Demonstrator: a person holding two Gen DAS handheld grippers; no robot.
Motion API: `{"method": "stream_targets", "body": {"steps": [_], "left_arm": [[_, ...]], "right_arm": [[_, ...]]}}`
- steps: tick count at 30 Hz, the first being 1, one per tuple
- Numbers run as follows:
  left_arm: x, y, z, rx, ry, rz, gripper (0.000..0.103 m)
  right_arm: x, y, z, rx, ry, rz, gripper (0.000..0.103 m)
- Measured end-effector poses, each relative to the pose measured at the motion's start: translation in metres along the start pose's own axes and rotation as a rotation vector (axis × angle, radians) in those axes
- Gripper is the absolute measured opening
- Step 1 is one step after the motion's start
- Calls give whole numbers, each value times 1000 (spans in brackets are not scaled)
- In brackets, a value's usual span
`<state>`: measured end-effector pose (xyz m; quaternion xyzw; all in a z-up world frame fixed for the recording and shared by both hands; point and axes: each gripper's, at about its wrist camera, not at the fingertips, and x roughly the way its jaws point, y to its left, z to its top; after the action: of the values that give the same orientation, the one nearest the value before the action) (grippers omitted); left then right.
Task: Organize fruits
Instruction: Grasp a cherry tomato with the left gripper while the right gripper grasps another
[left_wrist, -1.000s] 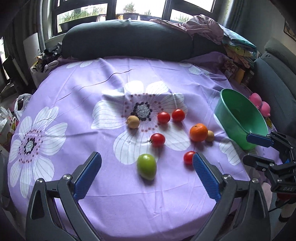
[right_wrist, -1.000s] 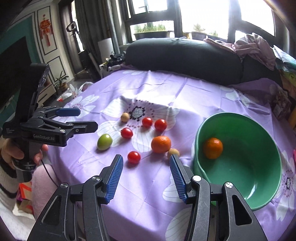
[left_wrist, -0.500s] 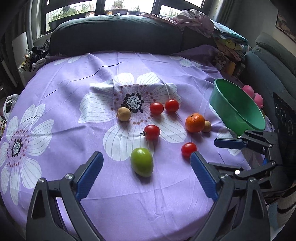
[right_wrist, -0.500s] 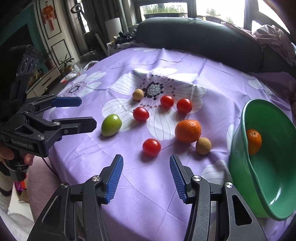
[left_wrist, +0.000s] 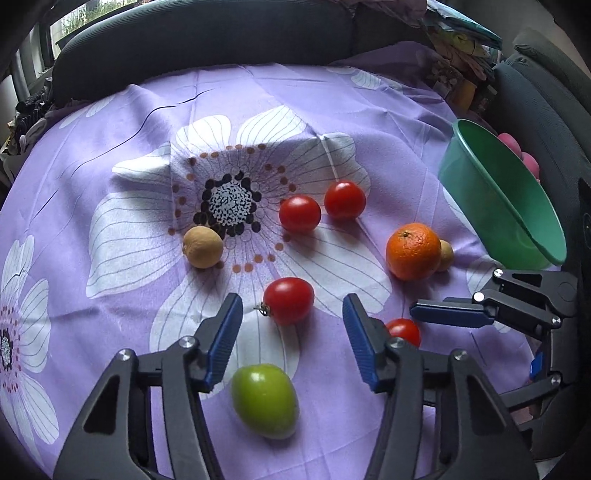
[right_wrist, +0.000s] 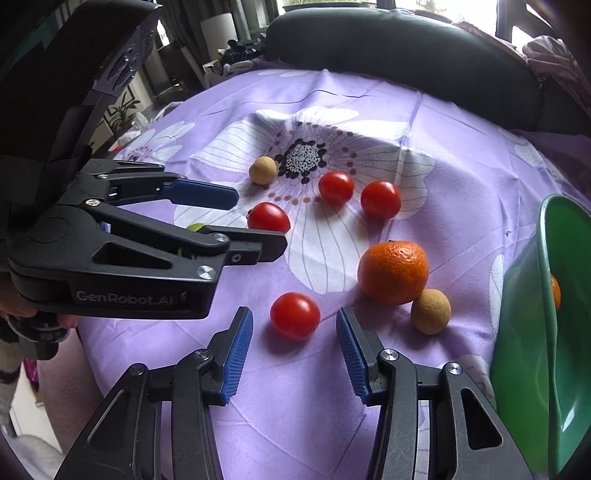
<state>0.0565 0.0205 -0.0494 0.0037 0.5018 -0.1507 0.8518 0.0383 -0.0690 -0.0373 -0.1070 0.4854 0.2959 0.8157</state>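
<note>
Both grippers closing, nothing gripped yet: your left gripper (left_wrist: 291, 321) brackets the stemmed tomato (left_wrist: 288, 300), right gripper (right_wrist: 294, 332) the round tomato (right_wrist: 294, 315); off-center fingers will roll them off the counter (right_wrist: 461, 166).

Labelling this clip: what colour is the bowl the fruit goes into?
Green. The bowl shows best in the right wrist view, with one orange inside.

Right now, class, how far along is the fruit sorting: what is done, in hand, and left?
Done: one orange lies in the green bowl. In hand: nothing gripped; the left tool is closing around a tomato, the right tool around another. Left: eight fruits on the cloth.
</note>
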Motion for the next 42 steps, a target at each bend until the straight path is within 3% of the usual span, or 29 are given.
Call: {"method": "stream_targets", "body": {"steps": [2, 3, 5, 16, 20, 25, 29, 30, 35, 38, 42], "left_arm": [[5, 2, 2, -5, 12, 0, 51], [8, 3, 2, -6, 19, 1, 46], [11, 5, 2, -3, 28, 1, 33], [-4, 0, -2, 0, -23, -21, 25], [-16, -7, -3, -2, -54, -38, 14], [-22, -15, -4, 12, -76, -36, 17], [-12, -14, -3, 20, -45, 9, 59], [-9, -14, -3, 24, -36, 14, 60], [1, -12, 0, 35, -29, 33, 57], [11, -12, 3, 38, -3, 45, 27], [13, -18, -1, 69, -4, 49, 27]], "right_arm": [[2, 0, 0, -8, 3, -1, 44], [5, 1, 1, -13, 9, 0, 43], [6, 2, 1, -15, 14, 1, 32], [7, -1, 0, 14, 8, 7, 30], [-5, -4, -3, 29, -17, 8, 30], [-23, -10, -6, 47, -57, 5, 30], [-31, -13, -10, 57, -71, -1, 30], [-33, -13, -11, 58, -75, 3, 30], [-36, -14, -14, 64, -82, 18, 30], [-37, -16, -14, 69, -86, 23, 30], [-37, -18, -14, 77, -93, 27, 30]]}}
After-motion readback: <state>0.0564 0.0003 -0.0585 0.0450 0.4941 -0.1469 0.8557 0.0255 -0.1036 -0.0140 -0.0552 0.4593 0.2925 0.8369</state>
